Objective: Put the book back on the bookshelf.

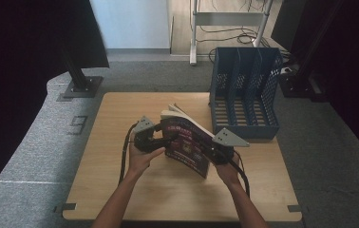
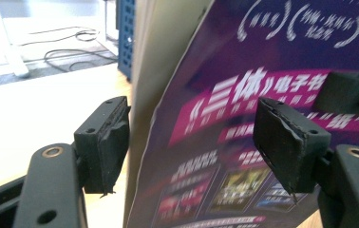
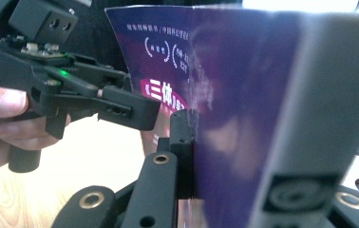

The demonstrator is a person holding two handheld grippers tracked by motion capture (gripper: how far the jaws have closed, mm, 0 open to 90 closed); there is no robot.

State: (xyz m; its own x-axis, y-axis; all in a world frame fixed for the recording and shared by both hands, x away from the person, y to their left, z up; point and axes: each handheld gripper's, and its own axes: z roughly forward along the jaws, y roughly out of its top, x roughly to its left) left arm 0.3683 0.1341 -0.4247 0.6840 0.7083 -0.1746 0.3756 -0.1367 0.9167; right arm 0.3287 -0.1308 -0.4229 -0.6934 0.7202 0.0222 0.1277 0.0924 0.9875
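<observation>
A thick paperback book (image 1: 187, 142) with a purple cover stands tilted on its edge at the middle of the wooden table (image 1: 116, 123), pages fanned at the top. My right gripper (image 1: 214, 153) is shut on the book's right side; in the right gripper view its jaws (image 3: 237, 156) clamp the book (image 3: 244, 71) across its thickness. My left gripper (image 1: 161, 137) is at the book's left edge. In the left gripper view its jaws (image 2: 192, 137) stand open astride the book's (image 2: 225, 95) edge, with gaps between pads and book. The left gripper (image 3: 135, 107) and its hand also appear in the right gripper view.
A blue slotted file rack (image 1: 245, 90) stands at the table's back right corner, just behind the book. A black stand base (image 1: 80, 85) sits on the grey carpet beyond the table's left corner. Cables (image 1: 234, 35) lie on the floor farther back.
</observation>
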